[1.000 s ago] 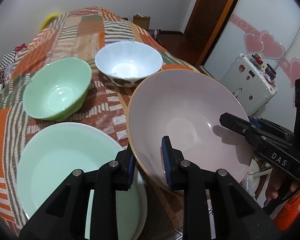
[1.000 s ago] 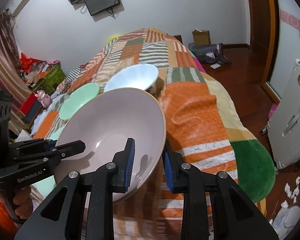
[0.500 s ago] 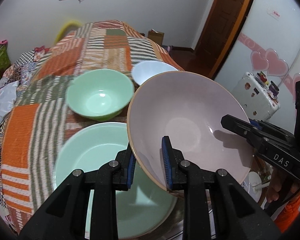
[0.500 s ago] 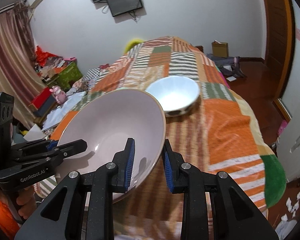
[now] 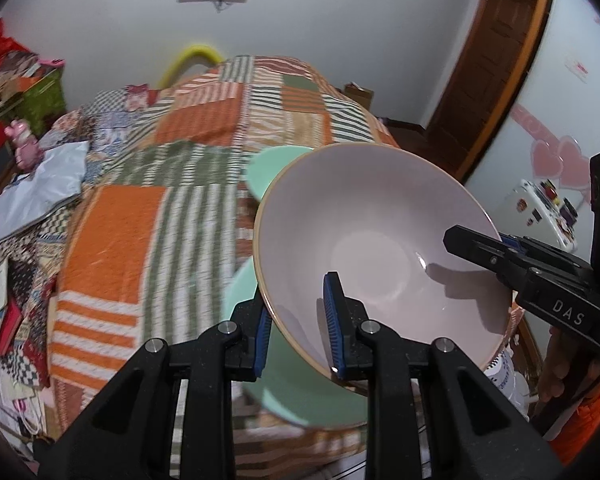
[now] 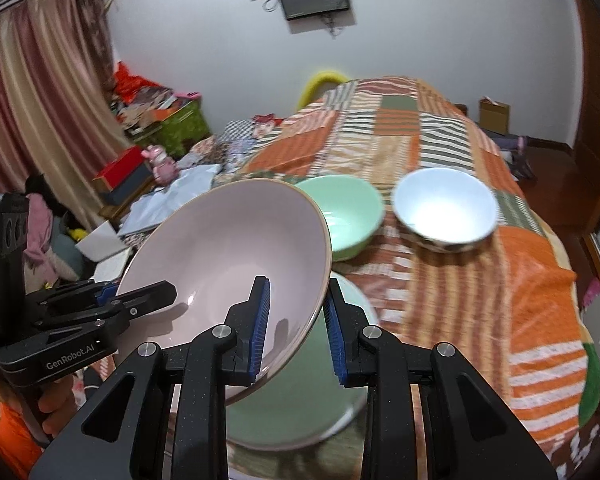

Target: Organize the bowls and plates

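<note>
A large pink bowl (image 5: 380, 248) hangs tilted in the air, held by both grippers at opposite sides of its rim. My left gripper (image 5: 298, 326) is shut on the near rim, one pad inside and one outside. My right gripper (image 6: 296, 328) is shut on the opposite rim the same way. Directly beneath the bowl a pale green plate (image 6: 300, 400) lies on the quilt. Beyond it stand a green bowl (image 6: 344, 208) and a white bowl (image 6: 444, 208). In the left wrist view the pink bowl hides most of the green bowl (image 5: 276, 164).
The dishes rest on a bed under an orange, green and white patchwork quilt (image 5: 140, 220). Boxes, clothes and toys (image 6: 148, 148) crowd the floor to the left. A white suitcase (image 5: 540, 208) and a wooden door (image 5: 492, 80) are on the right. A person's hand (image 5: 560, 364) holds the right gripper.
Both grippers have carried the pink bowl leftward and slightly up, from beside the green plate to over it. The white bowl has dropped out of the left wrist view.
</note>
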The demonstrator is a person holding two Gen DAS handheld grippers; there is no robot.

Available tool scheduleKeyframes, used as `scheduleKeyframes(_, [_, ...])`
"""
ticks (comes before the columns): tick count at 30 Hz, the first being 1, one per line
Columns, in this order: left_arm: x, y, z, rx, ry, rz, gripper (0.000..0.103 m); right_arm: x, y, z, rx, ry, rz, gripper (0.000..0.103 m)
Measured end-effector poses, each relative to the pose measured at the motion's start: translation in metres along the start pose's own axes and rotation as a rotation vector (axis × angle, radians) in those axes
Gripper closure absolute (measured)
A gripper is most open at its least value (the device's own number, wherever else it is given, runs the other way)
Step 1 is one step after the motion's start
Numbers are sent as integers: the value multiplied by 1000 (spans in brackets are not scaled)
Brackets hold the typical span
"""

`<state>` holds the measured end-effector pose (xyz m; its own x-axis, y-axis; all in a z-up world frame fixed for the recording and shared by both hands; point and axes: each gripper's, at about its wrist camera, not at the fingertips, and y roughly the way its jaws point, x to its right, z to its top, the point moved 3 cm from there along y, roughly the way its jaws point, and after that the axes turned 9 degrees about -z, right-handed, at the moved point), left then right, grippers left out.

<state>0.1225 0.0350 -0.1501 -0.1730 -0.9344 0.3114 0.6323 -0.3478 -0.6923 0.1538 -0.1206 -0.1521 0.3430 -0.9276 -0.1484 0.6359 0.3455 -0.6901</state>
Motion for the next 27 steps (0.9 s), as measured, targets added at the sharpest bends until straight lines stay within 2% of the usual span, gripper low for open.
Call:
scheduleKeyframes(15, [-81, -54, -21, 61, -114, 115, 79, -85, 31, 3, -49, -112, 109, 78])
scheduleKeyframes(27, [-128, -59, -37, 49, -184, 161, 79, -119, 62, -2, -118, -160, 139, 78])
